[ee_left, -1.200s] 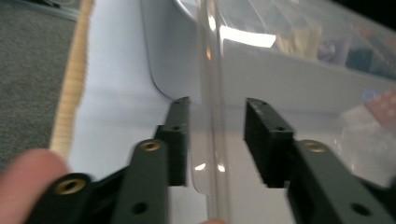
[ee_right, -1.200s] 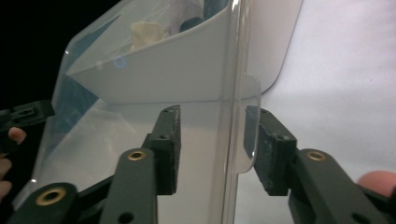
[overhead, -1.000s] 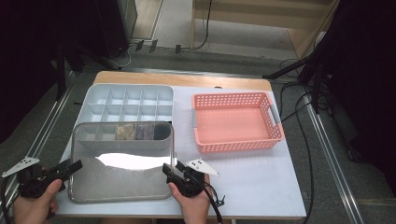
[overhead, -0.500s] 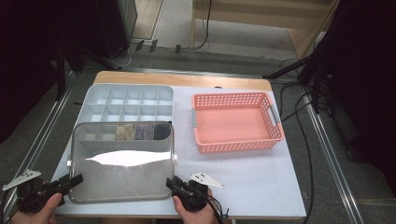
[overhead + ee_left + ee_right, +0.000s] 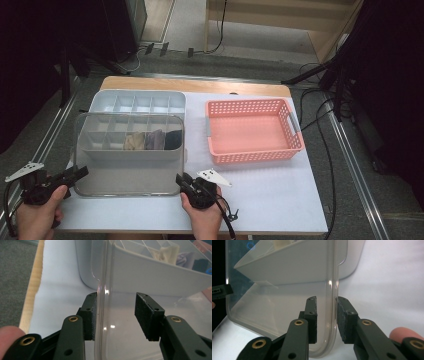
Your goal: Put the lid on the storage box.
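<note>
A clear plastic lid [image 5: 130, 175] lies tilted over the near half of a grey compartment box [image 5: 95, 102]. The box holds folded cloths [image 5: 152, 140] in beige, mauve and black. My left gripper [image 5: 79, 174] is at the lid's near left corner. In the left gripper view the lid's rim [image 5: 102, 285] stands between the jaws of the left gripper [image 5: 116, 315]; one pad touches it and the other is well off. Those jaws have just been closing. My right gripper [image 5: 180, 179] is at the near right corner. There its jaws have closed narrowly on the rim [image 5: 333, 290], right gripper [image 5: 327, 320].
An empty pink basket [image 5: 250, 102] sits right of the box. The white table top [image 5: 280, 200] is bare in front of it. Cables trail on the floor beyond the far wooden edge.
The lid's near edge has shifted away from the table's front and its bright glare is gone. Both hands drew back toward me, then came forward to the lid's corners again.
</note>
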Motion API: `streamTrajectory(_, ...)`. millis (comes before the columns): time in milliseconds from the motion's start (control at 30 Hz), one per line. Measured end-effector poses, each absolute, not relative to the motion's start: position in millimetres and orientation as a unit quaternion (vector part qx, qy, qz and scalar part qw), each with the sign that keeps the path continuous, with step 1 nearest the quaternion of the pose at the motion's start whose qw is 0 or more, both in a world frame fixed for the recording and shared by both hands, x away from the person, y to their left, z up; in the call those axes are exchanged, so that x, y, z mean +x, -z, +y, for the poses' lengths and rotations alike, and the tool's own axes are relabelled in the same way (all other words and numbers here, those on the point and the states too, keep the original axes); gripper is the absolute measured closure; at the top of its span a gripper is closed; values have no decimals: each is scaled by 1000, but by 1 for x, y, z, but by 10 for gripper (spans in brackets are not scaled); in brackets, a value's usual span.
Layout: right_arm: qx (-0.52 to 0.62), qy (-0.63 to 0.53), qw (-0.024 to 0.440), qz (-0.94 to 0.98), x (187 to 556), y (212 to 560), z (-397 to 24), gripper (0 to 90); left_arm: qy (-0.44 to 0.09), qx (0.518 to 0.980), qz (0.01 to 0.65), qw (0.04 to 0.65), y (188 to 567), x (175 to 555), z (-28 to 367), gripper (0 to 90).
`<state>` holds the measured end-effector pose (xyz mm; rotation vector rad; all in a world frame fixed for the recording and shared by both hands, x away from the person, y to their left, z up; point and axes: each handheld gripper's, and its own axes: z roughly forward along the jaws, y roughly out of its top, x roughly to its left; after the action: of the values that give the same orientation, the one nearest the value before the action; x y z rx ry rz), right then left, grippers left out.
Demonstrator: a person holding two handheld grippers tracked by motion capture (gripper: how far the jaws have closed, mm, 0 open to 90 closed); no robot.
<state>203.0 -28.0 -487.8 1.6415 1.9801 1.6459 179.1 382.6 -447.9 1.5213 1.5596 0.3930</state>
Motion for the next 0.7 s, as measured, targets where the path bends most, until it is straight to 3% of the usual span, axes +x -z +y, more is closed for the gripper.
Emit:
streamTrajectory(133, 520, -544, 56, 656, 200, 492, -28, 710, -170, 618, 620, 452, 455, 171, 381, 522)
streamTrajectory(400, 522, -498, 49, 691, 184, 497, -25, 670, -134, 647, 621, 421, 469, 155, 378, 445)
streamTrajectory(700, 549, -504, 6, 667, 186, 498, -30, 718, -134, 630, 635, 426, 465, 155, 376, 480)
